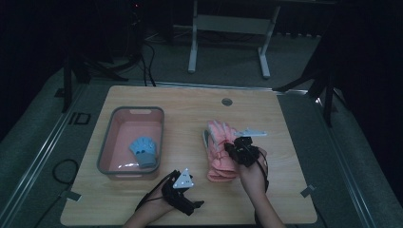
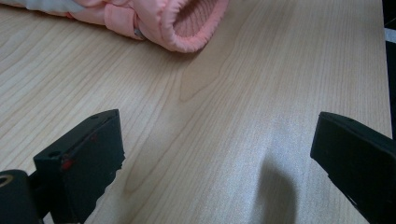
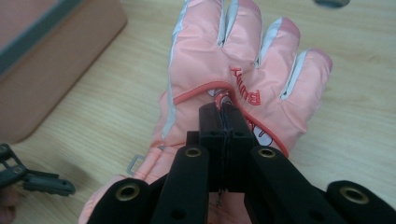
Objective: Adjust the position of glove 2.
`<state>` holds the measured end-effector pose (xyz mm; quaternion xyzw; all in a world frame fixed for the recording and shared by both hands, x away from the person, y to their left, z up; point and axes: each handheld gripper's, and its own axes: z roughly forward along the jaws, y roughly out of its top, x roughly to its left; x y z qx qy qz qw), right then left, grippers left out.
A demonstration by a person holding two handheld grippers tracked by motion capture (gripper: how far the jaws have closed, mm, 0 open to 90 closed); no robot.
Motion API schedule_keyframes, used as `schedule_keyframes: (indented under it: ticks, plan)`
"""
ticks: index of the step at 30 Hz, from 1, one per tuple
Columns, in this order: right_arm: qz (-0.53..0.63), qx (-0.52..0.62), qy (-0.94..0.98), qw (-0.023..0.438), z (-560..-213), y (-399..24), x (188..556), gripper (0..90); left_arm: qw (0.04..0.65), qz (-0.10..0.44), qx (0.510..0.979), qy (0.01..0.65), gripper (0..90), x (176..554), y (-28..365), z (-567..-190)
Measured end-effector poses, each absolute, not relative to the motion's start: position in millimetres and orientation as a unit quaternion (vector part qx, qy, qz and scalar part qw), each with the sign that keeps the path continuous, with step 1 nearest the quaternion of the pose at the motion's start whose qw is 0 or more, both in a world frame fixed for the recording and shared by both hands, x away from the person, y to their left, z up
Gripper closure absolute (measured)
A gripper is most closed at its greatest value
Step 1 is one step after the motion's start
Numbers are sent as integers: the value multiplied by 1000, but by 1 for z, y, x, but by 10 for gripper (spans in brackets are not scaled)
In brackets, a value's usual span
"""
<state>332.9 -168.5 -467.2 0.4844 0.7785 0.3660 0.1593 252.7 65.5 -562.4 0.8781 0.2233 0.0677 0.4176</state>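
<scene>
Pink glove (image 3: 243,79) lies flat on the table (image 1: 190,102), right of the pink bin (image 1: 107,137), and carries red lettering that seems to read "BUNNY" upside down from my right gripper (image 3: 223,116). My right gripper's jaws are pressed together over the glove's back; whether they pinch fabric I cannot tell. My left gripper (image 2: 215,158) stands wide apart with nothing between, near the glove's cuff, bare wood all around it. A blue glove (image 1: 144,151) lies inside the bin.
</scene>
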Motion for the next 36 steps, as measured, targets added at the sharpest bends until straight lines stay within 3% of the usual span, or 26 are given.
schedule_keyframes:
  ticks: [14,20,24,25,28,29,36]
  plan:
    - [351,491,782,156,-497,-151,339,805,416,67,878,225,29,252,65,-563]
    - [371,480,779,161,-492,-155,336,595,418,66,877,226,29,252,65,-563]
    - [375,478,777,166,-490,-159,335,513,418,66,878,226,29,252,65,-563]
    - [388,467,775,174,-486,-164,334,413,416,67,878,225,29,252,65,-563]
    - [400,460,775,167,-483,-168,333,347,415,69,879,224,29,252,65,-563]
    - [402,452,779,165,-479,-171,333,280,415,69,879,225,29,253,65,-563]
    - [405,445,786,141,-479,-178,336,205,416,68,878,226,29,253,65,-563]
